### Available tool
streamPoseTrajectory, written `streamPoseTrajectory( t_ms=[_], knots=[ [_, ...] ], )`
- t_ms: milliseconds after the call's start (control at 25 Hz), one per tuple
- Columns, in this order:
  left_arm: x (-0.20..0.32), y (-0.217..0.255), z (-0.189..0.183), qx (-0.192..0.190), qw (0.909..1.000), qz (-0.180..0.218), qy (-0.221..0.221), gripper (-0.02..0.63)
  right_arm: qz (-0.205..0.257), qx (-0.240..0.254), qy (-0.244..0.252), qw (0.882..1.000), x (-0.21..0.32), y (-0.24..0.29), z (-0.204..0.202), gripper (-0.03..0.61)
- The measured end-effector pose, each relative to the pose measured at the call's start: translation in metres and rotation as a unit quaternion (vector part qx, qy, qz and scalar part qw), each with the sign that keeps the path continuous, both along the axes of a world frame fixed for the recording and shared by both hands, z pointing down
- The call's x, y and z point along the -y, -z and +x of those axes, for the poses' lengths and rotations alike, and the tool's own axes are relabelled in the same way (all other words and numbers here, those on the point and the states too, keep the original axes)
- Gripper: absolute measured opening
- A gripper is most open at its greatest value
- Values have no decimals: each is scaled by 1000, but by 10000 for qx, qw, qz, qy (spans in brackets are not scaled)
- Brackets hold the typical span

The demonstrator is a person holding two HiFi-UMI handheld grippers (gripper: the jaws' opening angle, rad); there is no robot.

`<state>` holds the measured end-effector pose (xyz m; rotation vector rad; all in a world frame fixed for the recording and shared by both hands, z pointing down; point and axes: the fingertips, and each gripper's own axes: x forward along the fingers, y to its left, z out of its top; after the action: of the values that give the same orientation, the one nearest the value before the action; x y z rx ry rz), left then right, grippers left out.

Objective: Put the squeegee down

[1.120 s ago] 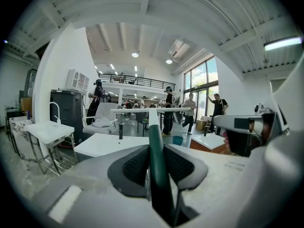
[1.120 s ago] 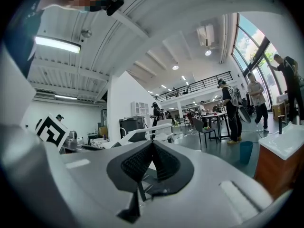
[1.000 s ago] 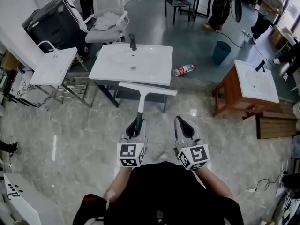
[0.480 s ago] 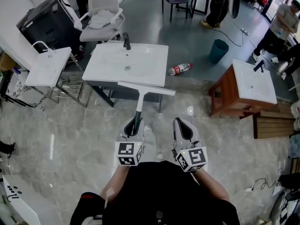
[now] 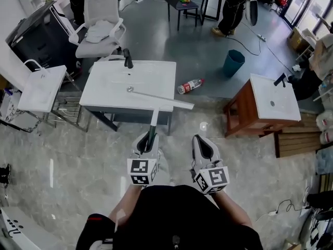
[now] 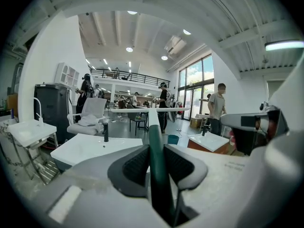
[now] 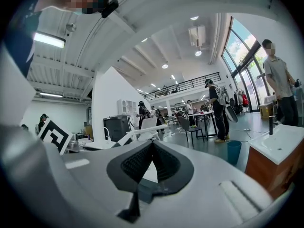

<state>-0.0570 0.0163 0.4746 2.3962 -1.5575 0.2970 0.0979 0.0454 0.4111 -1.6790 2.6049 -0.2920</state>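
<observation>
The squeegee (image 5: 154,120) has a dark green handle and a long white blade (image 5: 162,100). My left gripper (image 5: 148,141) is shut on the handle and holds it pointing away from me. The blade hangs over the front edge of the white sink basin (image 5: 112,87), which has a black faucet (image 5: 126,58). In the left gripper view the handle (image 6: 155,141) runs up between the pads to the blade (image 6: 137,110). My right gripper (image 5: 204,145) is beside the left one, shut and empty; in its own view the right gripper (image 7: 152,144) has its pads meeting at the tips.
A second basin on a wooden cabinet (image 5: 270,102) stands to the right and a small white sink (image 5: 37,90) on a rack to the left. A plastic bottle (image 5: 189,86) and a teal bin (image 5: 233,62) are on the floor beyond. An office chair (image 5: 100,25) and people are at the back.
Both grippers have moved forward toward the sink basin. The squeegee blade, earlier just short of the basin's front edge, now hangs over it. The grip on the handle is unchanged.
</observation>
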Motion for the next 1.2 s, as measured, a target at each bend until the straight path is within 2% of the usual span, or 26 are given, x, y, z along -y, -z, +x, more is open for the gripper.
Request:
streamPoseTrajectory(
  t_ms=[560,960,1200],
  knots=[
    [134,-22,-4,63,9996,-271,-107,106,-246,-59,-85,9996,130,-12,-7,2],
    [220,-22,-10,36,9996,-183,-205,106,-103,-133,-55,9998,212,-4,-33,2],
    [252,-27,-9,97,9994,-227,-253,106,-69,-202,-33,9998,239,-4,-40,2]
  ],
)
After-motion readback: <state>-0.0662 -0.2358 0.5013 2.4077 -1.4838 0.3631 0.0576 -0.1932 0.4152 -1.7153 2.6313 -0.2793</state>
